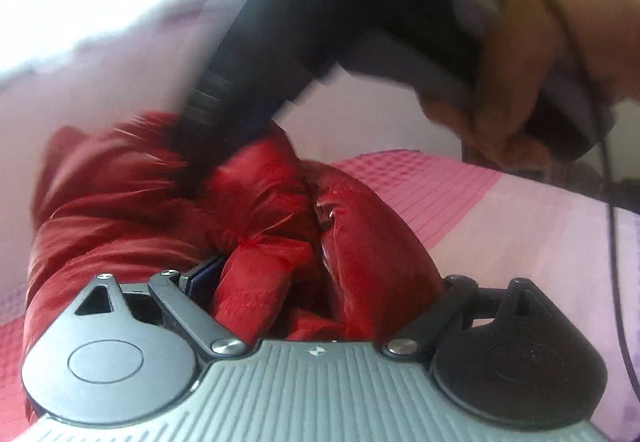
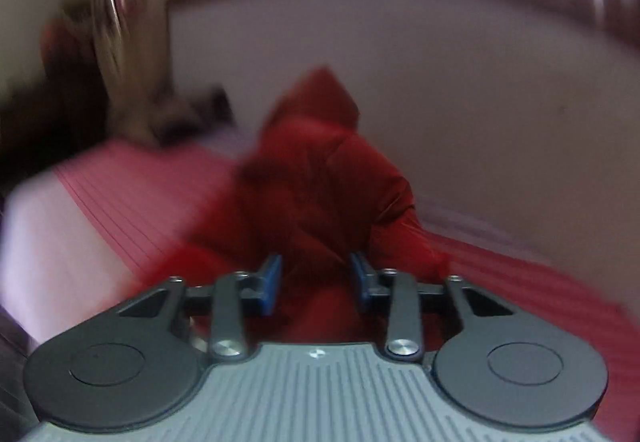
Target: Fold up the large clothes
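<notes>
A red puffy jacket (image 1: 280,226) lies bunched on a pink bed cover (image 1: 420,182). My left gripper (image 1: 320,282) stands open and wide, with a bulge of the jacket between its fingers; only its left blue pad (image 1: 200,278) shows. Above it a hand (image 1: 520,82) holds my right gripper (image 1: 188,146), whose blurred dark front meets the jacket's upper edge. In the right wrist view the right gripper (image 2: 316,278) has its blue pads (image 2: 270,282) close together on a fold of the red jacket (image 2: 320,170), which rises in a peak ahead.
The bed has a pink ribbed cover (image 2: 140,202) and a pale sheet (image 1: 520,242). A pale wall (image 2: 440,82) runs behind the bed, with a curtain (image 2: 120,42) and a bright window at the left. A black cable (image 1: 612,222) hangs at the right.
</notes>
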Action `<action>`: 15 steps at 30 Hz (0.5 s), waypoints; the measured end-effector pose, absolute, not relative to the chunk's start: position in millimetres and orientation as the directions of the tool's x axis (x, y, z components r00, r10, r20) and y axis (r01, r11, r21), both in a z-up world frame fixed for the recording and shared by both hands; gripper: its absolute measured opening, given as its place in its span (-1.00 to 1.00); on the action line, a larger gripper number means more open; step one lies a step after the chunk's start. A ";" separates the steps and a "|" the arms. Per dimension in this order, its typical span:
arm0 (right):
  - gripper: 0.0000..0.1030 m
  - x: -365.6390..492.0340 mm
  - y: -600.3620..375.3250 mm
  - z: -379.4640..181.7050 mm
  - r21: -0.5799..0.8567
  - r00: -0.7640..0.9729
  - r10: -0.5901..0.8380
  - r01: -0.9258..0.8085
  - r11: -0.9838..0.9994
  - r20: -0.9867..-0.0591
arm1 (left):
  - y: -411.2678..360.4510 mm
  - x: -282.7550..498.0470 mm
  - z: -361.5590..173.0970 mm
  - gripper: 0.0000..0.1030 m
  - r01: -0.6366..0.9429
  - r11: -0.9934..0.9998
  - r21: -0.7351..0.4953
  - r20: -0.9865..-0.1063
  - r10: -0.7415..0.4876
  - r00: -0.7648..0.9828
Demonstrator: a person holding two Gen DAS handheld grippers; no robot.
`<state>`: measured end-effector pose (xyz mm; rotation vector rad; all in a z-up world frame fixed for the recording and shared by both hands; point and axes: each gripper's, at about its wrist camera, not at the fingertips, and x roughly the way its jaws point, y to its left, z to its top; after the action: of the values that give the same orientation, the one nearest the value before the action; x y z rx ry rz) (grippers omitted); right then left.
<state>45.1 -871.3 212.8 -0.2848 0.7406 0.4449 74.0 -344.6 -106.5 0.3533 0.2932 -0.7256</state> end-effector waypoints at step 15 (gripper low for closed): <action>-0.36 32.6 -952.5 167.9 0.310 0.690 0.430 -0.300 0.902 -0.582 | -313.0 33.6 -89.4 0.07 0.762 0.637 0.115 -0.299 -0.710 0.638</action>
<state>32.6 -952.5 167.9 0.1961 0.6982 0.4110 33.6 -313.0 -89.4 0.2398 0.2351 -0.8491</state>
